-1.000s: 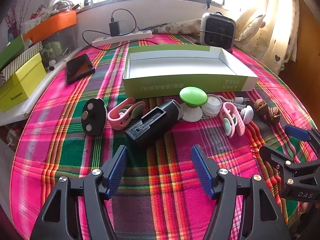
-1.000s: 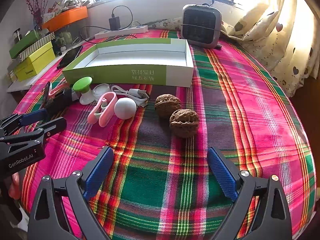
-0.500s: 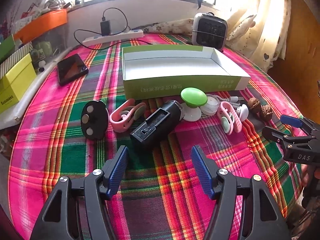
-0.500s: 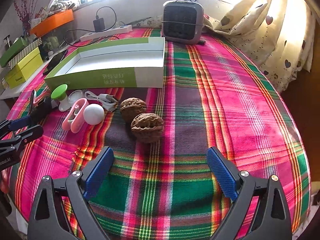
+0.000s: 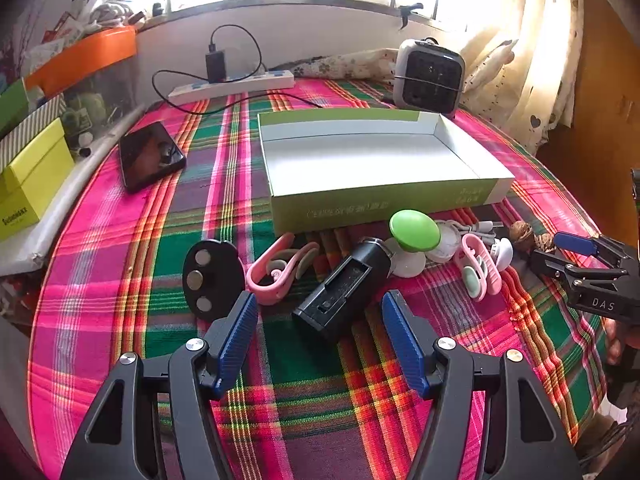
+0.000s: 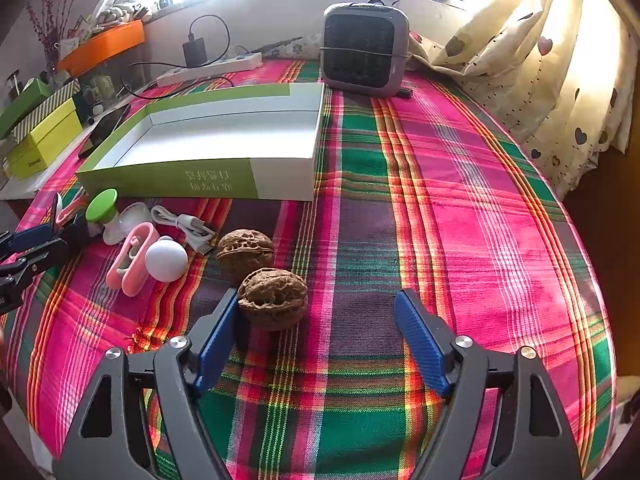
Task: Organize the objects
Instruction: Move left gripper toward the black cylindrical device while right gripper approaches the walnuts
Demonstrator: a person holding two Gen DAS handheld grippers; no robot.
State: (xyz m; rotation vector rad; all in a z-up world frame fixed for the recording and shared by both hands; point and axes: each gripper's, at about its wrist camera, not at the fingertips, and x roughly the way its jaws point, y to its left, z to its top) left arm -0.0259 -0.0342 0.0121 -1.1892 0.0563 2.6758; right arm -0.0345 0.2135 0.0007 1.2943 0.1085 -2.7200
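An empty green and white box [image 5: 372,160] lies open on the plaid table; it also shows in the right wrist view [image 6: 216,148]. In front of it lie a black device [image 5: 344,288], a black disc [image 5: 212,276], a pink clip [image 5: 280,272], a green-topped stand [image 5: 412,232], a second pink clip [image 6: 134,258], a white ball [image 6: 166,260], a white cable [image 6: 184,226] and two walnuts [image 6: 246,248] [image 6: 272,298]. My left gripper [image 5: 320,336] is open just short of the black device. My right gripper [image 6: 320,340] is open, with the near walnut beside its left finger.
A phone [image 5: 150,156], a power strip [image 5: 232,86] with charger and a small heater [image 6: 364,50] sit toward the back. Yellow and green boxes [image 5: 28,180] and an orange tray [image 5: 84,60] stand at the left. A curtain [image 6: 540,60] hangs at the right.
My left gripper has moved forward toward the black device. My right gripper has moved forward and right, so the near walnut now sits by its left finger.
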